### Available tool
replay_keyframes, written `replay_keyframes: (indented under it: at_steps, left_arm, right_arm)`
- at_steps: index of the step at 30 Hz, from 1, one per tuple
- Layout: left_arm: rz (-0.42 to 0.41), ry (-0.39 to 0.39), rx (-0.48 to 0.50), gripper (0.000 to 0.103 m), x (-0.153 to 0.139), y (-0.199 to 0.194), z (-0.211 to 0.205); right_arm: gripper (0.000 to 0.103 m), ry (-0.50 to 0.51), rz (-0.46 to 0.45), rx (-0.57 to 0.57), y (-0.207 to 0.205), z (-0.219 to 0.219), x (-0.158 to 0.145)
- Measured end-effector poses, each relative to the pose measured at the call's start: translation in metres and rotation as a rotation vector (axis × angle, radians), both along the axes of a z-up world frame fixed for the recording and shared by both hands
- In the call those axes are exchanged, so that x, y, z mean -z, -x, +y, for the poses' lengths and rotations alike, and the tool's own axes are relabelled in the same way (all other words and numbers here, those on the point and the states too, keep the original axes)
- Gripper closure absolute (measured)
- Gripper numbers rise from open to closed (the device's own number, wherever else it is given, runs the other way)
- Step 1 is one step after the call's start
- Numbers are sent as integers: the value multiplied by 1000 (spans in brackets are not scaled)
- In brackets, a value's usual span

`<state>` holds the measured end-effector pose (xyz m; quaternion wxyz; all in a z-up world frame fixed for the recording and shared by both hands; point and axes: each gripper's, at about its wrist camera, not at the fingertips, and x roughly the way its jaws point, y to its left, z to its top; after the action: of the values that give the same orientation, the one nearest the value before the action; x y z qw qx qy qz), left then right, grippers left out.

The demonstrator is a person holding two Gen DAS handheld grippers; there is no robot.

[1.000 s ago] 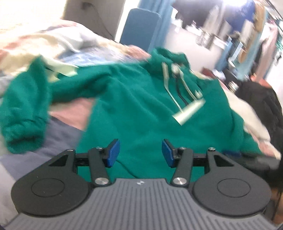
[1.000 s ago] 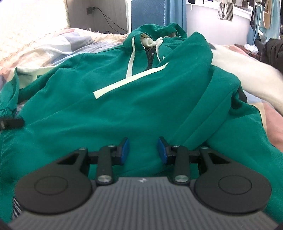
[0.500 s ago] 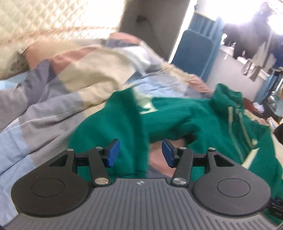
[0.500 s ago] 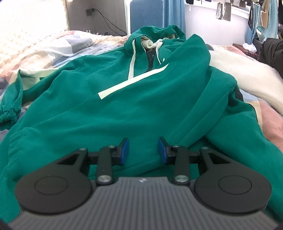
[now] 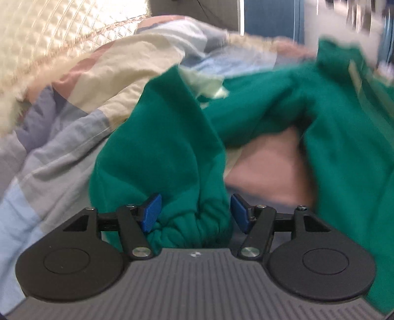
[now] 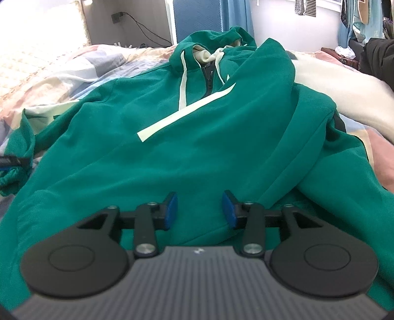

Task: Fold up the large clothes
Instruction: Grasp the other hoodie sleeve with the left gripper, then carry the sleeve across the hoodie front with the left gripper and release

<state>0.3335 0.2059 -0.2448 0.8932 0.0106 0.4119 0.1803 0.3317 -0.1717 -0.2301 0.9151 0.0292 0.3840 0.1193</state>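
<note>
Patchwork quilt (image 5: 73,137) on bed, cream blanket (image 6: 344,98) at right, blue chair (image 6: 197,19) behind.

**Both hand-held grippers spreading their jaws**

Left hand-held gripper (image 5: 195,213) tips steeply down, blue pads just widening, bunched green cloth sitting loose between them. Right hand-held gripper (image 6: 199,210) angles down too, jaws just opened wider, nothing pinched.

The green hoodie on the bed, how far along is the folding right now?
Early stage. Done: the green hoodie lies face up on the quilt, and one sleeve is already folded over its front. In hand: the left gripper, jaws just opening, has the other sleeve's cuff between its pads. The right gripper, jaws also just opening, holds nothing above the hem. Left: that sleeve and the body folds.
</note>
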Motion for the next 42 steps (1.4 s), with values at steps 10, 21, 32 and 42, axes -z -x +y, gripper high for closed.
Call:
replay_keyframes:
  at_steps: [10, 21, 32, 42]
  left_arm:
    - [-77, -29, -86, 67, -41, 20, 7]
    - [-295, 47, 56, 68, -242, 21, -59]
    - [-261, 176, 399, 67, -256, -12, -272]
    - [-97, 313, 467, 58, -149, -42, -353]
  right_arm:
    - [42, -18, -33, 4, 5, -6, -12]
    - [42, -163, -86, 29, 21, -37, -39]
    - [42, -276, -128, 141, 35, -100, -45]
    - [39, -383, -143, 303, 36, -155, -42]
